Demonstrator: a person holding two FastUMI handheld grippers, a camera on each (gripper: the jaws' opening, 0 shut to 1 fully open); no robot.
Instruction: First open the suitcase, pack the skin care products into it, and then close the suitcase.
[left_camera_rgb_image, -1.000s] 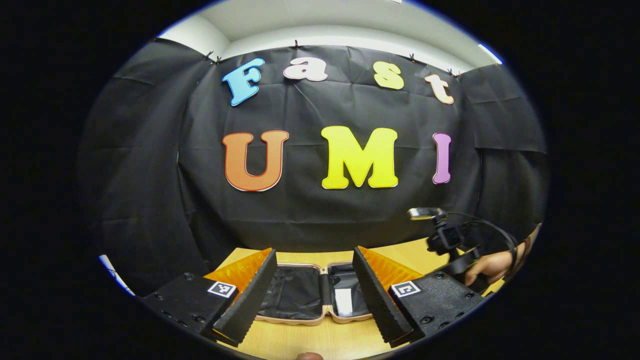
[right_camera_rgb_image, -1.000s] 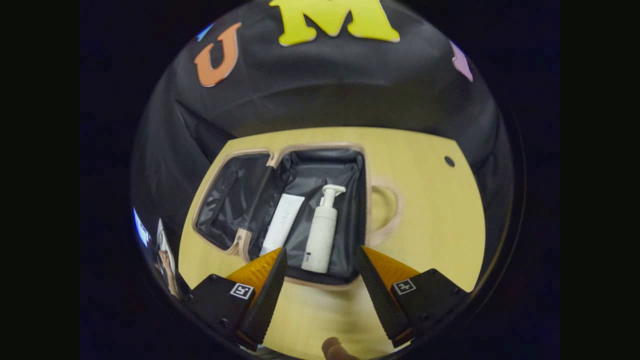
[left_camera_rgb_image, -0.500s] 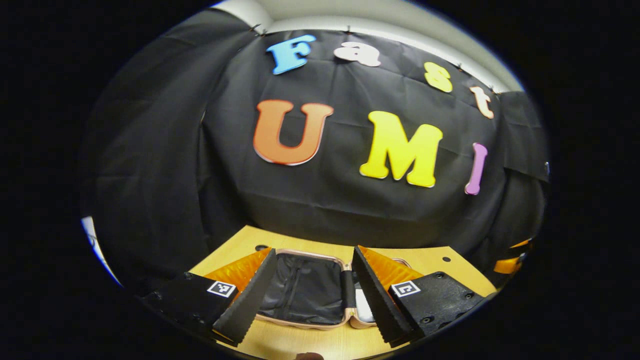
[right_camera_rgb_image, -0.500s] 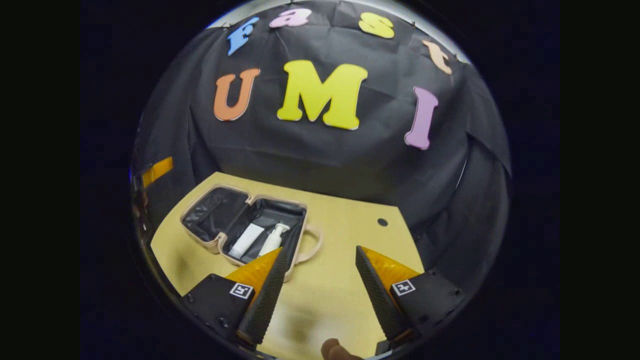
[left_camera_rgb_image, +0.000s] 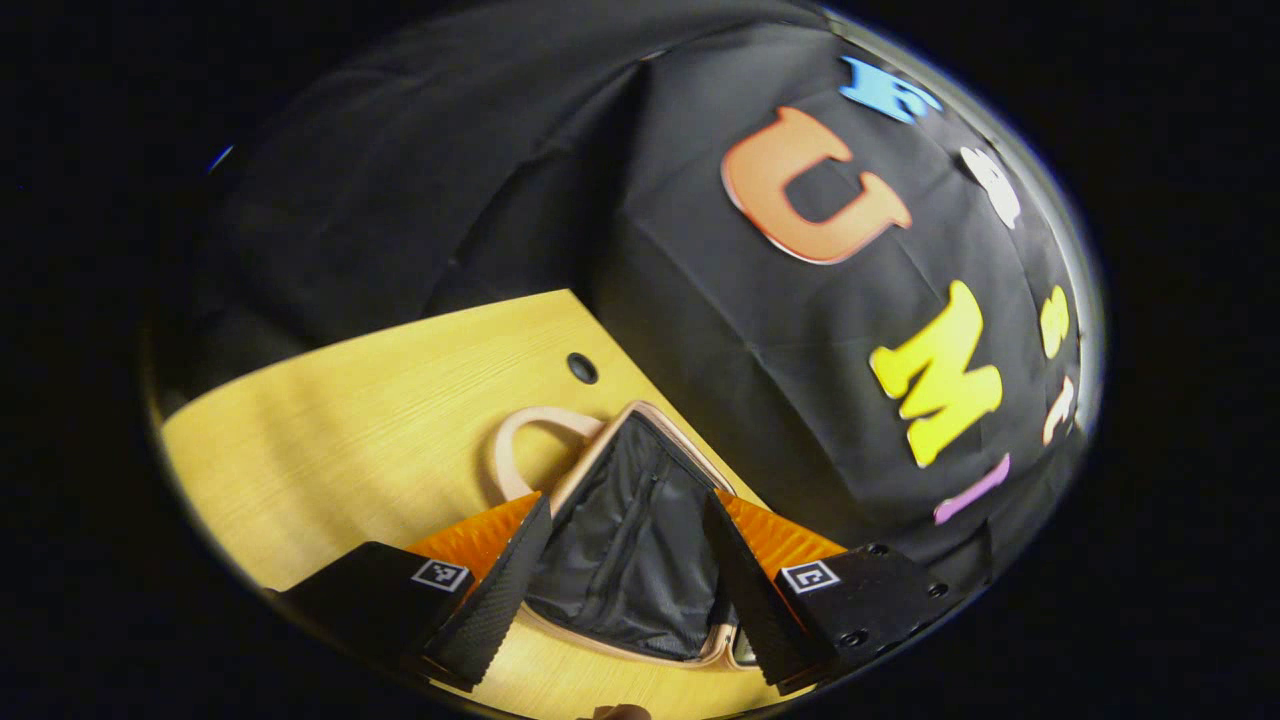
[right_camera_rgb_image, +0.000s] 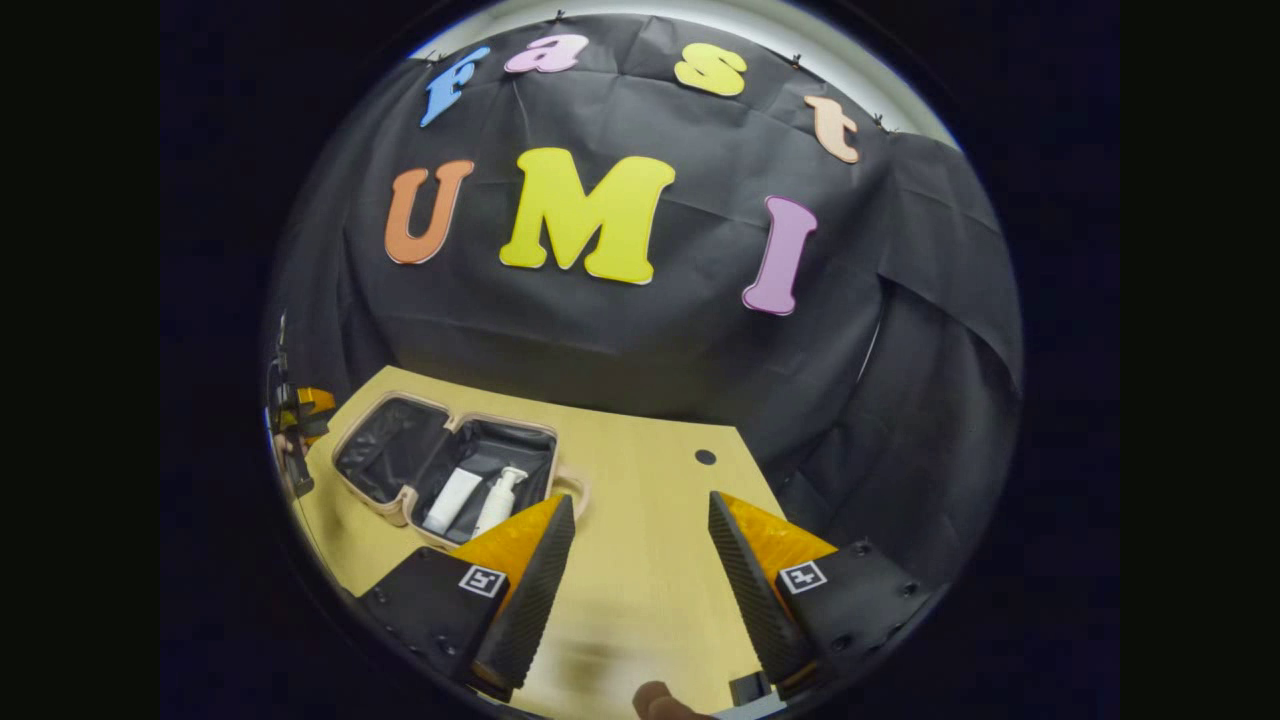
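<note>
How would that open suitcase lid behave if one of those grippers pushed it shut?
The suitcase lid looks rigid-rimmed, so it would probably swing on its hinge rather than flop. The case seems small and light, so it might slide on the smooth table. The pump bottle lies flat, probably clearing it.

left gripper (left_camera_rgb_image: 620, 575) tilted hard to one side, fingers spread wide, nothing pinched between. right gripper (right_camera_rgb_image: 640, 570) held level, fingers (right_camera_rgb_image: 530, 590) likewise parted, gripping nothing. a fingertip (right_camera_rgb_image: 655, 703) peeking in at the bottom edge of the right gripper view. left gripper (right_camera_rgb_image: 300, 410) also glimpsed far off at that view's left edge.
</note>
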